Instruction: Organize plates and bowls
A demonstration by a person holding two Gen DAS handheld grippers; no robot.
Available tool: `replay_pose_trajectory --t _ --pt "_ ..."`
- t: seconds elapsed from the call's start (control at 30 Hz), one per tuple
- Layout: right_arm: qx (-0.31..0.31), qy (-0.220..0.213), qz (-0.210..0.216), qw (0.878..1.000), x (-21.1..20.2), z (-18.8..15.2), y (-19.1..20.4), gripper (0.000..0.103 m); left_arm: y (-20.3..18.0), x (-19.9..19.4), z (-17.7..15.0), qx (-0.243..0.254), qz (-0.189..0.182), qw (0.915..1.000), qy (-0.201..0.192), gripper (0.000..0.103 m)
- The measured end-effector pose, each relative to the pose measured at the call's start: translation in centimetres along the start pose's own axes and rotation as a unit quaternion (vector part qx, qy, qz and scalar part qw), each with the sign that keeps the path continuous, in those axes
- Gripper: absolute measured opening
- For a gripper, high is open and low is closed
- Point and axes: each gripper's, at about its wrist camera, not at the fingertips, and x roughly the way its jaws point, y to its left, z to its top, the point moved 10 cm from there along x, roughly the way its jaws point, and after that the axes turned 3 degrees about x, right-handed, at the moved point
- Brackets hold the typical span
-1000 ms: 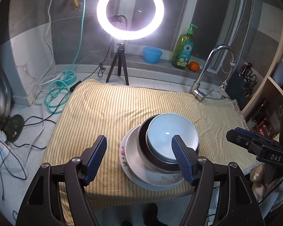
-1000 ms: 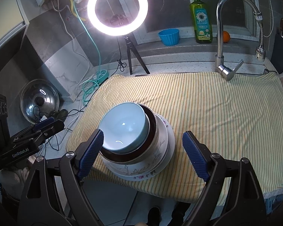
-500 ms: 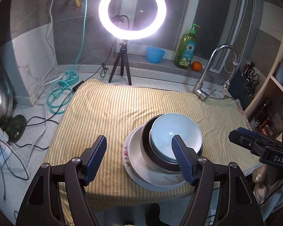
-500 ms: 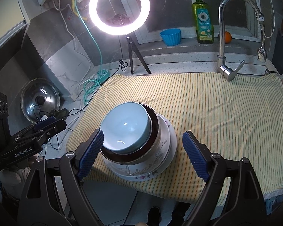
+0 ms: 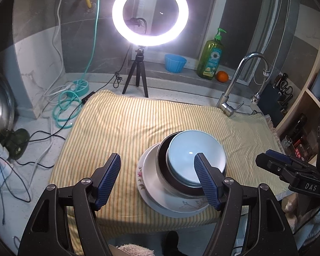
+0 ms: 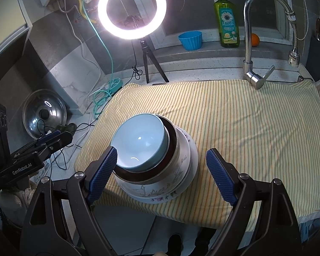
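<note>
A stack of dishes stands near the front edge of a yellow striped towel (image 5: 128, 132) (image 6: 245, 128). A light blue bowl (image 5: 194, 155) (image 6: 140, 140) sits on top, nested in a dark-lined bowl (image 5: 163, 155) (image 6: 172, 140), which rests on white floral plates (image 5: 155, 194) (image 6: 192, 155). My left gripper (image 5: 157, 181) is open and empty, held in front of the stack and slightly to its left. My right gripper (image 6: 161, 176) is open too, wider, with the stack showing between its fingers but untouched. The left wrist view shows the right gripper (image 5: 288, 168) at the right edge; the left gripper (image 6: 42, 147) appears at the left of the right wrist view.
A lit ring light on a tripod (image 5: 138, 72) stands behind the towel. A faucet (image 6: 251, 72) rises at the back right. A soap bottle (image 6: 227, 21), a blue cup (image 6: 191, 39) and an orange (image 5: 221, 76) sit on the sill. A pot lid (image 6: 43, 113) and cables lie left.
</note>
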Motion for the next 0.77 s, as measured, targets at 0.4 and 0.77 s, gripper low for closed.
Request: replay_pose_trajectory --t 0.4,0.77 --pt "0.005 0.004 0.000 1.000 0.17 -0.24 -0.14 0.088 -0.24 0.32 0.00 0.003 0.006 1.0000 0.002 0.071" --pt "0.008 0.010 -0.002 1.000 0.91 -0.49 -0.77 0.088 -0.15 0.81 0.10 0.006 0.017 0.9998 0.000 0.072"
